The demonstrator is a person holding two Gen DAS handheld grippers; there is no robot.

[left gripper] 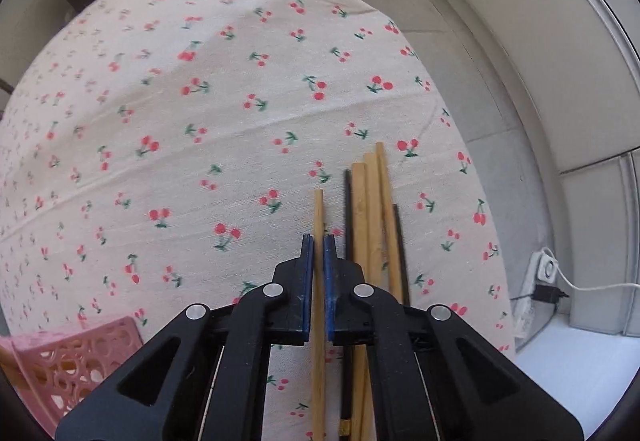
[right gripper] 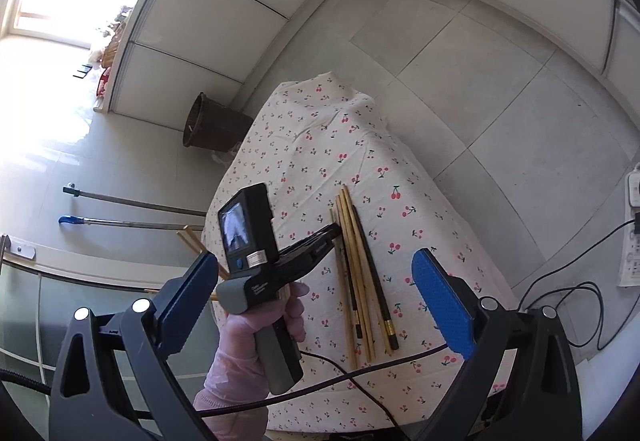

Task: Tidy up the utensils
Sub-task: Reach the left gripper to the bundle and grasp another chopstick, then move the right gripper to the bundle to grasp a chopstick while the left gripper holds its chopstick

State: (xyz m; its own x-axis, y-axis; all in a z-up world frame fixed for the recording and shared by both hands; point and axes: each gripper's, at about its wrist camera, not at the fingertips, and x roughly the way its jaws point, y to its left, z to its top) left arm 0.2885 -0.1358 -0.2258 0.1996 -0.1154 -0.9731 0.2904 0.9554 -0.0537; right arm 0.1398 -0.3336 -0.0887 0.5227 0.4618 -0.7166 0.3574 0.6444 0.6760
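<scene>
The left gripper [left gripper: 319,241] is clenched on one wooden chopstick [left gripper: 318,209]; the other chopsticks [left gripper: 372,209] lie just beside its jaws. The right gripper [right gripper: 316,273] gapes wide, holding nothing.

no legible text in either view. left gripper [right gripper: 336,231] handle carries pale lettering on its grey collar and a small white sticker under its screen; both too small and blurred to read. paper sheet [right gripper: 630,261] hanging at the right edge shows faint print, also unreadable. no brand marks or numbers made out.
</scene>
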